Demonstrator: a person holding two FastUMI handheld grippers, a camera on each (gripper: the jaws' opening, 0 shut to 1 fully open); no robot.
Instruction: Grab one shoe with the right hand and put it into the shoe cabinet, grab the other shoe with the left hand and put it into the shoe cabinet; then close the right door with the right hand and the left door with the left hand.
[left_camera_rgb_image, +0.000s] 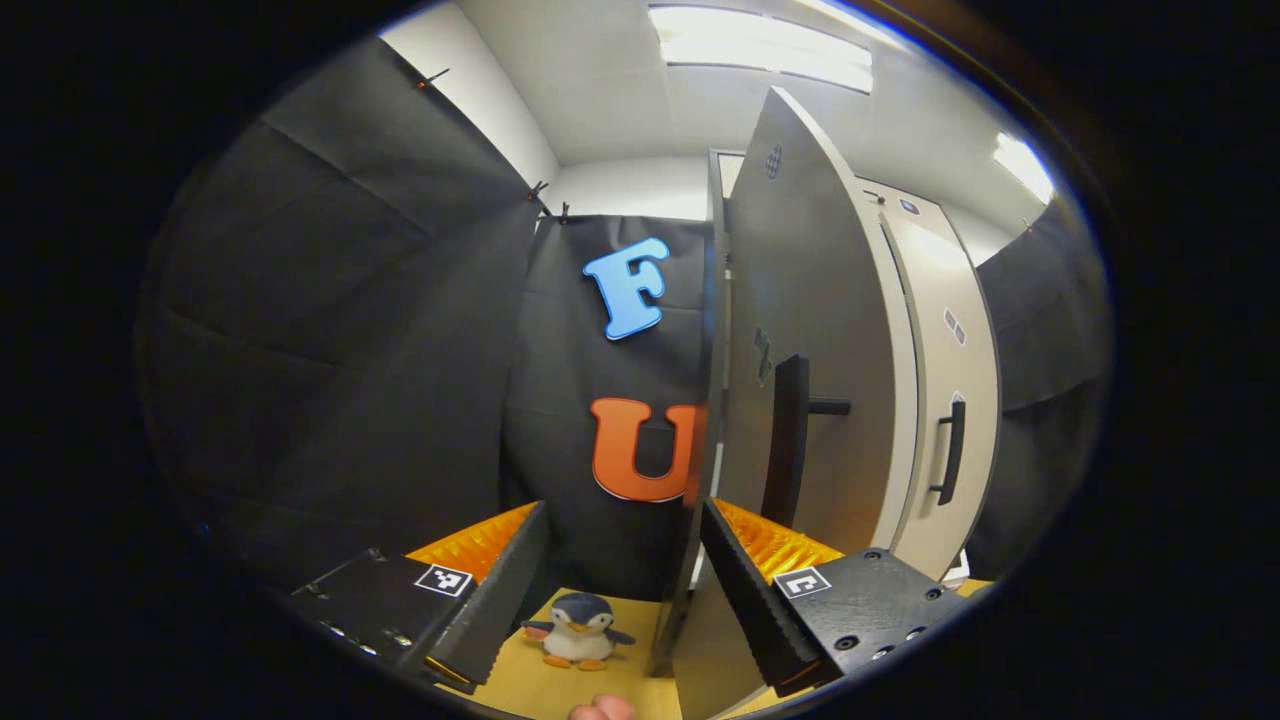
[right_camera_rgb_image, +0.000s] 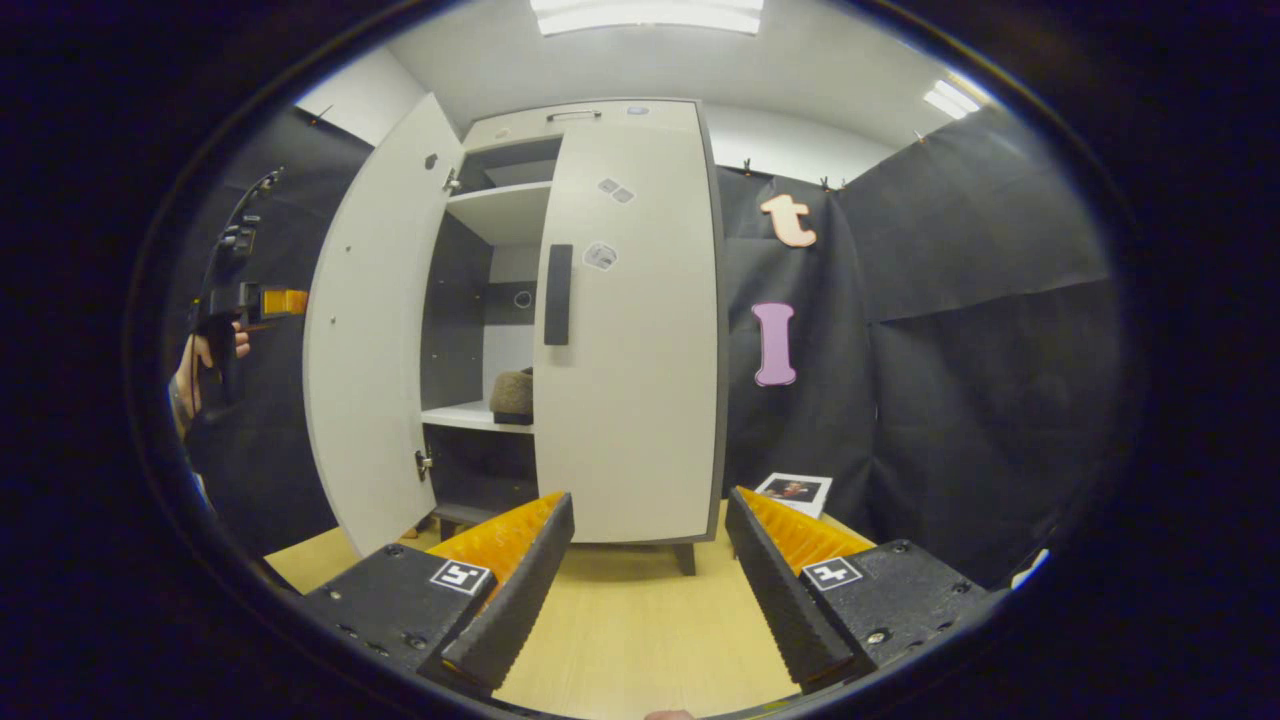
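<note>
Ahead of my right tool (right_camera_rgb_image: 648, 590) stands the shoe cabinet (right_camera_rgb_image: 620, 330), its right door (right_camera_rgb_image: 630, 400) shut flat and its left door (right_camera_rgb_image: 375, 330) swung wide open toward my left. Through the gap, up and left of this tool's spread fingers, one shoe (right_camera_rgb_image: 512, 396) sits on the middle shelf (right_camera_rgb_image: 470, 416); I cannot make out a second shoe behind the shut door. My left tool (left_camera_rgb_image: 625, 590) faces the edge of that open left door (left_camera_rgb_image: 800, 350) from the outer side, the door's edge rising just between and beyond its fingers, and its dark handle (left_camera_rgb_image: 785, 440) above the right finger. Both tools are apart and hold nothing. From my right tool, the left one appears far off to the left, beyond the open door, in my hand (right_camera_rgb_image: 200, 375). A small penguin toy (left_camera_rgb_image: 580, 630) stands on the wooden floor (right_camera_rgb_image: 640, 620) low between my left tool's fingers.
</note>
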